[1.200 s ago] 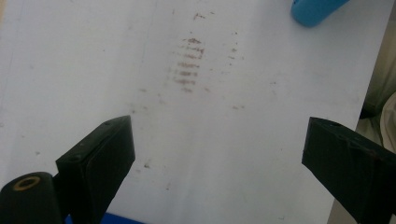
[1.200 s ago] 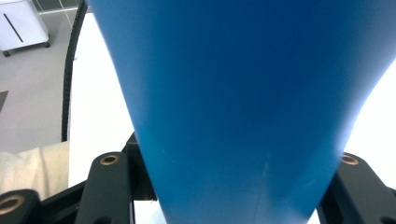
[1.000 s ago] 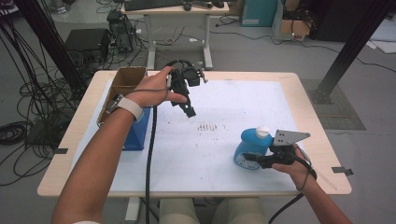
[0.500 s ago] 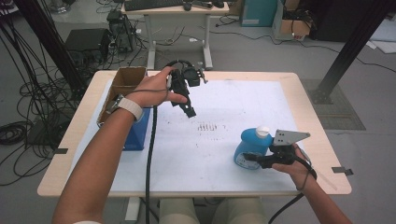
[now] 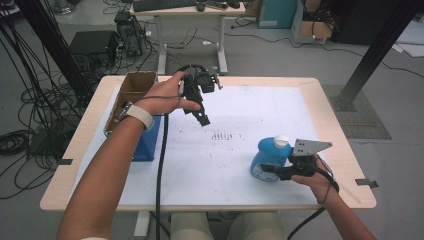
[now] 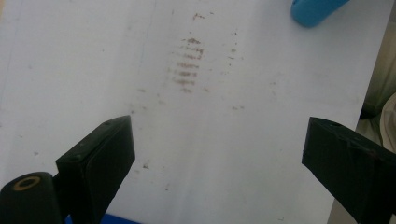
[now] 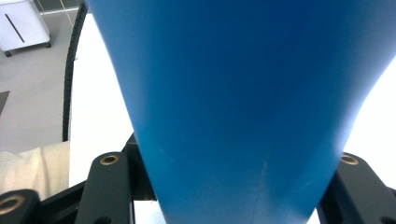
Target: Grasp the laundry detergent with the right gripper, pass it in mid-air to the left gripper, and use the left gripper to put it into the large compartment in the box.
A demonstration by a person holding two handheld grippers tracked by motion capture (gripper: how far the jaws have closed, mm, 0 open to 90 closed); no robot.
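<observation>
White sheet (image 5: pixel 240 125) on one wooden table (image 5: pixel 330 100), smudged dark at centre | one blue plastic bottle (image 5: pixel 267 159), rounded, white-capped, right of the smudge, pinched by right gripper (image 5: pixel 280 170) | left gripper (image 5: pixel 202 117), jaws spread, empty, above the smudge's left | one open cardboard box (image 5: pixel 135 85), far left of smudge

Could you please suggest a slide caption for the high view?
Right gripper clamps a blue plastic bottle on the white table; left gripper hovers open.
</observation>
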